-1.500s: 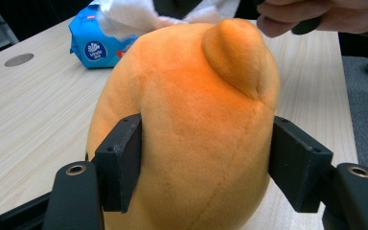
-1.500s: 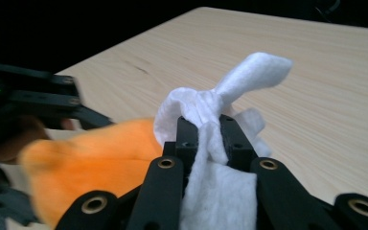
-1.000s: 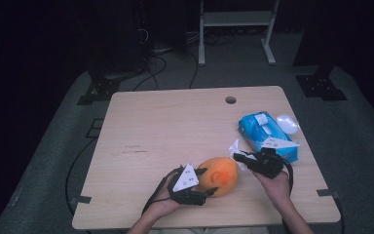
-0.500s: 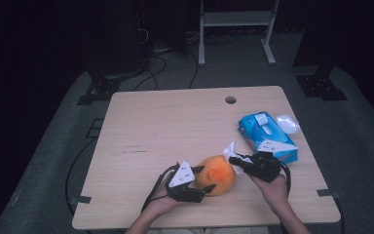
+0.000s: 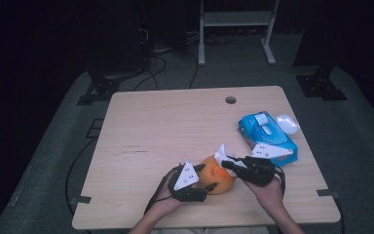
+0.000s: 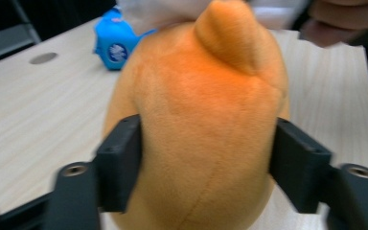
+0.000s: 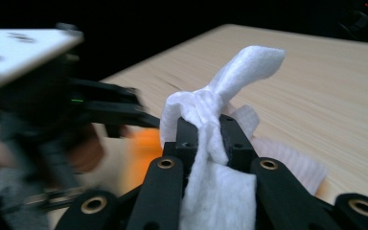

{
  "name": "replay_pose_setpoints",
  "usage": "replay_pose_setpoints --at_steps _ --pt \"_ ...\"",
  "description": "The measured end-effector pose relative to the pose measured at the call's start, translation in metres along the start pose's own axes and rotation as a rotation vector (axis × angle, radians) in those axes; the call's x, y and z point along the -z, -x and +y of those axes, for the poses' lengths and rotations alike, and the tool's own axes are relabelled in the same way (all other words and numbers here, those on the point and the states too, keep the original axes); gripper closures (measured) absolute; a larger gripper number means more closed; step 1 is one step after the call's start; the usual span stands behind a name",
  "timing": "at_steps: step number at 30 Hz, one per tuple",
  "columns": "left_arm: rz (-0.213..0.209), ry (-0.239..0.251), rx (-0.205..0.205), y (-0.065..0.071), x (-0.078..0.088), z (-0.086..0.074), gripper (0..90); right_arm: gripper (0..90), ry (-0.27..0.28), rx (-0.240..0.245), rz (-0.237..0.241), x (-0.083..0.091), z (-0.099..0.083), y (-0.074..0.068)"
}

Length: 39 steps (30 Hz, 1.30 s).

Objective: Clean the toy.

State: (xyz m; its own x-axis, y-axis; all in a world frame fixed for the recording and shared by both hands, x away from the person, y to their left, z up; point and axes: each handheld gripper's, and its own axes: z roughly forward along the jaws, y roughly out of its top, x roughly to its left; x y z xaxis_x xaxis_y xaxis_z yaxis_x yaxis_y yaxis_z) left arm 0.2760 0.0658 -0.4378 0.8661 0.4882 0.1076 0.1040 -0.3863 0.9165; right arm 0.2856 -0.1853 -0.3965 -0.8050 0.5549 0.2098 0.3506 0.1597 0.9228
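An orange plush toy (image 5: 220, 178) (image 6: 206, 120) lies near the table's front edge. My left gripper (image 5: 207, 178) (image 6: 203, 163) holds it from the left, pads pressed into both of its sides; the jaws have just been closing on it. My right gripper (image 5: 226, 165) (image 7: 210, 132) is shut on a crumpled white wipe (image 5: 220, 152) (image 7: 220, 91). It hovers at the toy's upper right side, the wipe's tip pointing up. Whether the wipe touches the plush I cannot tell.
A blue pack of wipes (image 5: 268, 136) (image 6: 114, 40) lies at the right of the wooden table (image 5: 165, 126), with a pale rounded object (image 5: 287, 123) behind it. A cable hole (image 5: 230, 100) sits near the far edge. Dark floor, cables and stands surround the table.
My right gripper has carried the wipe leftward from beside the blue pack to the plush toy. The left gripper has kept its place on the toy.
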Motion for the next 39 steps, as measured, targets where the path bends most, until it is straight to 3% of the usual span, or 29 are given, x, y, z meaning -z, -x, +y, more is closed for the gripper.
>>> replay_pose_setpoints --at_steps 2,4,6,9,10,14,16,18,20,23,24,26,28,29,33,35,36,39 --pt "-0.015 0.002 0.023 -0.003 0.004 0.006 40.8 79.6 0.008 0.051 0.027 0.0 0.006 -0.014" --pt "-0.025 -0.002 0.02 -0.003 0.008 0.008 42.1 79.7 0.004 0.084 0.017 -0.001 0.008 -0.019" --pt "-0.03 -0.005 0.021 -0.002 0.009 0.008 42.6 79.7 -0.01 0.065 -0.007 -0.001 0.004 -0.012" --pt "-0.038 0.002 0.034 -0.004 0.008 0.008 43.0 79.6 -0.009 -0.017 -0.017 -0.001 -0.003 0.005" --pt "-0.04 0.003 0.04 -0.004 0.008 0.008 42.9 79.7 -0.001 -0.025 -0.021 0.0 -0.001 0.004" --pt "-0.046 0.005 0.034 -0.002 0.007 0.01 43.3 79.6 -0.016 0.09 0.01 -0.004 0.007 -0.022" --pt "-0.047 0.009 0.033 -0.003 0.01 0.013 43.4 79.7 -0.039 0.123 -0.003 -0.008 0.007 -0.026" --pt "-0.044 0.028 0.042 -0.003 0.012 0.013 42.9 79.8 -0.035 0.071 -0.006 -0.008 0.005 -0.016" --pt "-0.05 0.029 0.048 -0.002 0.007 0.011 35.5 79.8 -0.034 0.037 -0.018 -0.007 0.001 -0.007" --pt "-0.01 0.005 -0.011 0.002 -0.006 0.001 19.0 79.8 -0.038 0.005 -0.039 -0.005 -0.003 0.002" --pt "0.001 0.007 -0.024 0.003 -0.009 -0.002 17.9 79.7 -0.041 -0.003 -0.041 -0.004 -0.003 0.003" --pt "0.009 0.007 -0.025 0.003 -0.009 -0.003 20.9 79.6 -0.052 0.017 -0.046 -0.006 -0.003 0.0" --pt "0.018 -0.003 -0.042 0.004 -0.003 0.004 31.8 79.6 -0.063 0.054 -0.054 -0.008 -0.002 -0.005" --pt "0.008 0.008 -0.021 0.004 0.0 0.008 36.4 79.6 -0.062 0.06 -0.058 -0.008 -0.001 -0.005" --pt "-0.03 0.028 0.019 -0.001 0.007 0.013 45.0 79.8 -0.062 0.05 -0.088 -0.006 -0.004 0.008" --pt "-0.033 0.028 0.022 0.0 0.005 0.012 45.0 79.8 -0.058 0.006 -0.082 -0.006 -0.009 0.015" --pt "-0.034 0.022 0.019 0.0 0.004 0.011 41.9 79.8 -0.06 0.004 -0.089 -0.006 -0.009 0.015" --pt "-0.021 0.003 0.023 0.0 -0.004 0.004 20.7 79.7 -0.071 0.051 -0.104 -0.008 -0.006 0.006"
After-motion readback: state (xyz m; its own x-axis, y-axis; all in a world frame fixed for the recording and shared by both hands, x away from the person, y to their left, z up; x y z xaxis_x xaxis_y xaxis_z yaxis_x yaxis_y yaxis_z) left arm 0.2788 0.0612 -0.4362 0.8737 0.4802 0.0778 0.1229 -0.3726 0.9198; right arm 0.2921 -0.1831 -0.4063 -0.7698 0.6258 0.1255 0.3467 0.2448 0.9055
